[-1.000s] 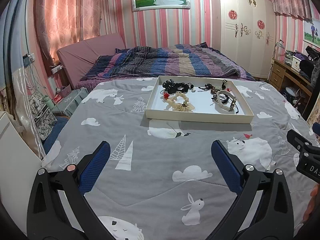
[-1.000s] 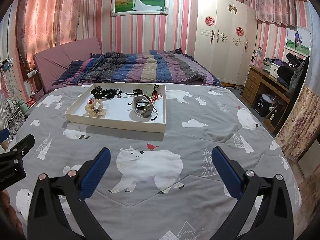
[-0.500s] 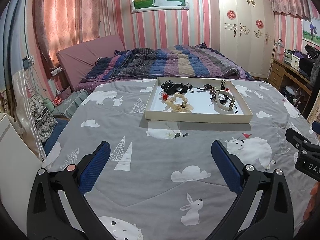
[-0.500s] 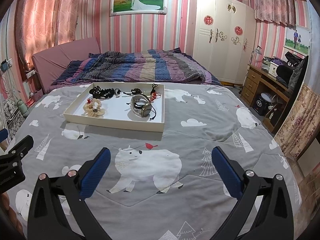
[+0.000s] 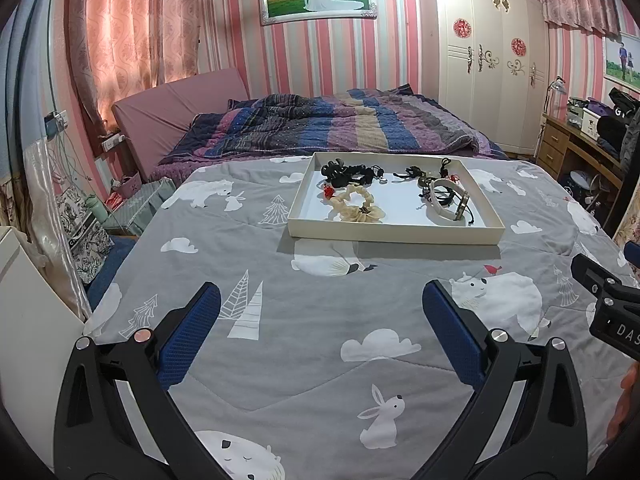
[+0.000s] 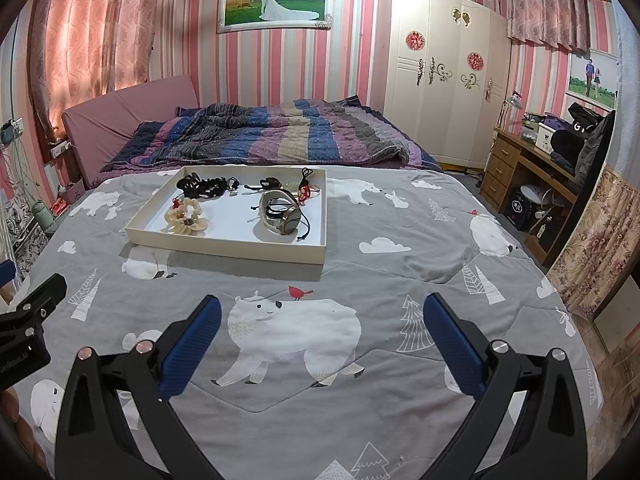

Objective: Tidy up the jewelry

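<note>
1. Both grippers hover over the grey quilt (image 5: 280,344), well short of the tray (image 5: 394,235). The left gripper (image 5: 322,320) has its fingers spread wide and empty; so does the right gripper (image 6: 322,320).
2. The jewelry lies loose in the tray: a black tangle (image 5: 348,173) at the back, a cream scrunchie (image 5: 358,208) in front of it, and a white band (image 5: 448,204) with dark cords (image 6: 280,210) across it.
3. Likely trouble: the cords are draped over the band, so lifting either one may drag the other.
4. The tray sits on soft bedding; pressing down on an edge could tip it and spill the small pieces.
5. Thin cords may slip between broad pads.
</note>
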{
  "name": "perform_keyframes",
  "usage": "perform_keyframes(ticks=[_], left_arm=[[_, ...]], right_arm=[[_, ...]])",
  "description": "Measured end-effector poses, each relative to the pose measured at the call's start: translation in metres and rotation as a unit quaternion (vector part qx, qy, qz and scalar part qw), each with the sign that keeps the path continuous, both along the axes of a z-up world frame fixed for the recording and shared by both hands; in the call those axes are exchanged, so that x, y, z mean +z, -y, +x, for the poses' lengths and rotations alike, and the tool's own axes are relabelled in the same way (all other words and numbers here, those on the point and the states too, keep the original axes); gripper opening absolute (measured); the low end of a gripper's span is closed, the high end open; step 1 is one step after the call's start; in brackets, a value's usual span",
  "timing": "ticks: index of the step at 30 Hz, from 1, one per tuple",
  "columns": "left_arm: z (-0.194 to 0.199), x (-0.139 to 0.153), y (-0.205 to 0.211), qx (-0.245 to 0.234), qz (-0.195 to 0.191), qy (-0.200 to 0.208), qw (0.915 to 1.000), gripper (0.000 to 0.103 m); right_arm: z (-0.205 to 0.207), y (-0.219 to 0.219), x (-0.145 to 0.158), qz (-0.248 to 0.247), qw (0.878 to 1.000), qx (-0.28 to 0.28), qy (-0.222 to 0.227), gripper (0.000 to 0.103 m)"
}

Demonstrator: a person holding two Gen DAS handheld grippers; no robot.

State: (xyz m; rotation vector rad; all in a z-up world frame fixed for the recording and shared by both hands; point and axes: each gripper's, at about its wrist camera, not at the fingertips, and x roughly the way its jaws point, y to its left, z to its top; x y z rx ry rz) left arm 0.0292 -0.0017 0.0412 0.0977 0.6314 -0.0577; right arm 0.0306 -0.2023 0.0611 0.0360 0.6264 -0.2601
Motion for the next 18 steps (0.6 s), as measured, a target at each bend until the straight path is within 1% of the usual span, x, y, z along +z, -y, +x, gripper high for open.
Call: perform_keyframes(ticks=[18], left_arm=[[-0.0016,-0.0006,0.0009,0.003,0.0,-0.001,1.0,0.1]], right_arm=[[-0.0015,0.0001,0.0009,-0.001,1.0,-0.002,0.0,0.101]])
